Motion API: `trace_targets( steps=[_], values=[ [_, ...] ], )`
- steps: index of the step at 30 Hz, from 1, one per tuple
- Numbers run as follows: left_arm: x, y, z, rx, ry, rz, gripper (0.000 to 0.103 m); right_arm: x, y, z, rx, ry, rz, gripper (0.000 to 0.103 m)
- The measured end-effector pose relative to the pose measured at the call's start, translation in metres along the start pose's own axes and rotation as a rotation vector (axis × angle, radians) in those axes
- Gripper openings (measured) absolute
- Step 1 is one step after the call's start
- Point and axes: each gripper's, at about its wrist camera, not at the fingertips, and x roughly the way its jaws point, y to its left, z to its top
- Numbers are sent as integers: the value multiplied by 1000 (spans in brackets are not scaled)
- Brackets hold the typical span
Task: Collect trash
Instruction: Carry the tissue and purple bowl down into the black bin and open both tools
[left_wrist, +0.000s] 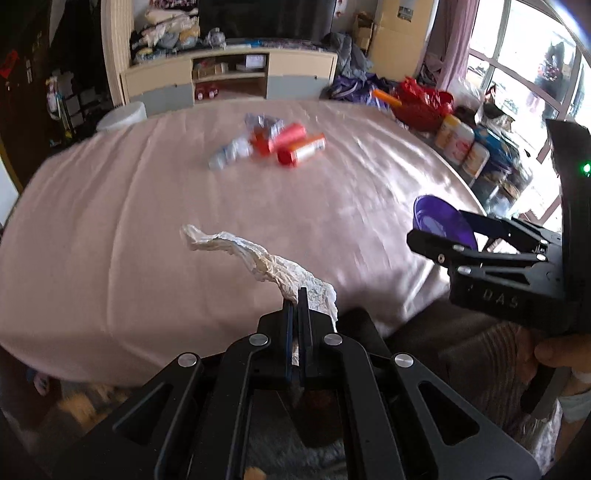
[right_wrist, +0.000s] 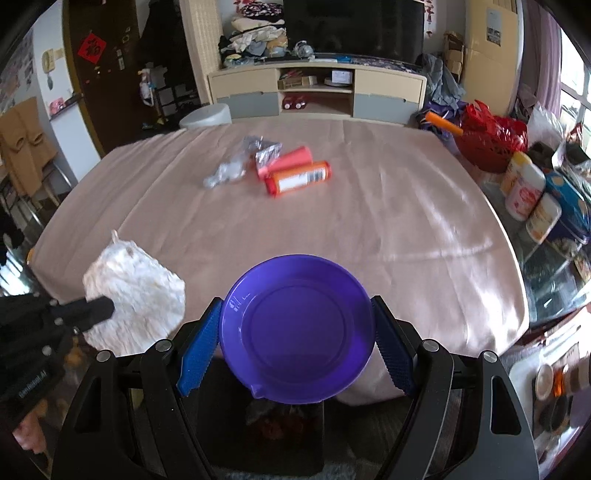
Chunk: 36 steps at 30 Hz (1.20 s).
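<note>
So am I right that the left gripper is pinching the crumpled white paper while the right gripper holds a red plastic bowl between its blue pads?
Not quite: the bowl is purple, not red, as the right wrist view shows. The rest stands: the right gripper holds it between its blue pads, and the left gripper pinches the crumpled white paper.

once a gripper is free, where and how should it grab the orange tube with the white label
Grip the orange tube across its round body at the white label, coming down from above. It lies flat on the pink tablecloth, its near long side open. A coral tube sits close behind, so place one finger carefully there.
</note>
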Motion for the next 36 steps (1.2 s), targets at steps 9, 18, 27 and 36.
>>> trace_targets(
  steps=[9, 18, 27, 36],
  values=[
    [23, -14, -63, -10, 119, -38, 1, 26, 1, -55, 21, 108, 18, 79],
    [68, -23, -98, -16, 255, -73, 1, 55, 0, -89, 53, 200, 25, 79],
    [98, -18, -109, -36, 328, -89, 2, 76, 1, -97, 79, 262, 53, 79],
    [102, -13, -107, -46, 318, -82, 34, 87, -1, -97, 108, 284, 65, 80]
  ],
)
